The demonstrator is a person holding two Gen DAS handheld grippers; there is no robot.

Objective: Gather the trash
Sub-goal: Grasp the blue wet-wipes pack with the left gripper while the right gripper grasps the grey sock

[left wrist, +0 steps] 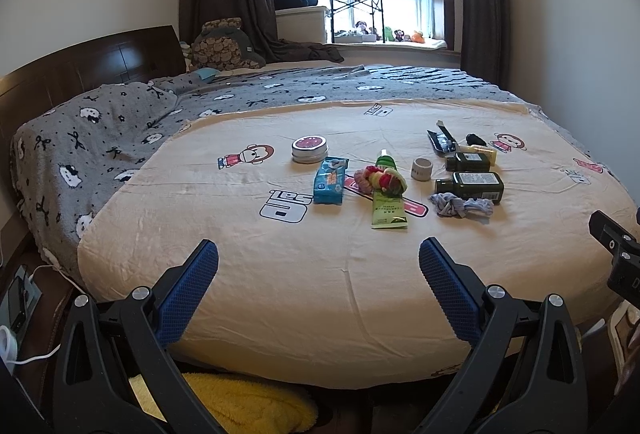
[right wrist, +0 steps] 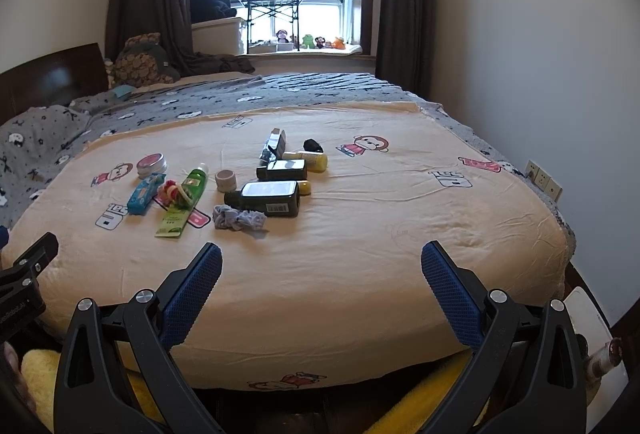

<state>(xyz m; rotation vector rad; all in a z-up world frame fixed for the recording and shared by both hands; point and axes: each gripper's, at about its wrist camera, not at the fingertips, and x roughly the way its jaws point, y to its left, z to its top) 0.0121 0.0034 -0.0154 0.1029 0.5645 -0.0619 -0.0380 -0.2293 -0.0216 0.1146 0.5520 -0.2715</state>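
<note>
Tissue, the crumpled grey wad [right wrist: 239, 218] left of centre on the bed [right wrist: 360, 234], is soft and light; pinch its middle. Both your left gripper [left wrist: 319, 266] and right gripper [right wrist: 321, 268] gape wide, empty.

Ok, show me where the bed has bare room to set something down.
Bare sheet lies right of the dark bottles to the bed's edge, and in front between the gray cloth and both grippers' fingers. It is crowded from the round tin across to the bottles.
</note>
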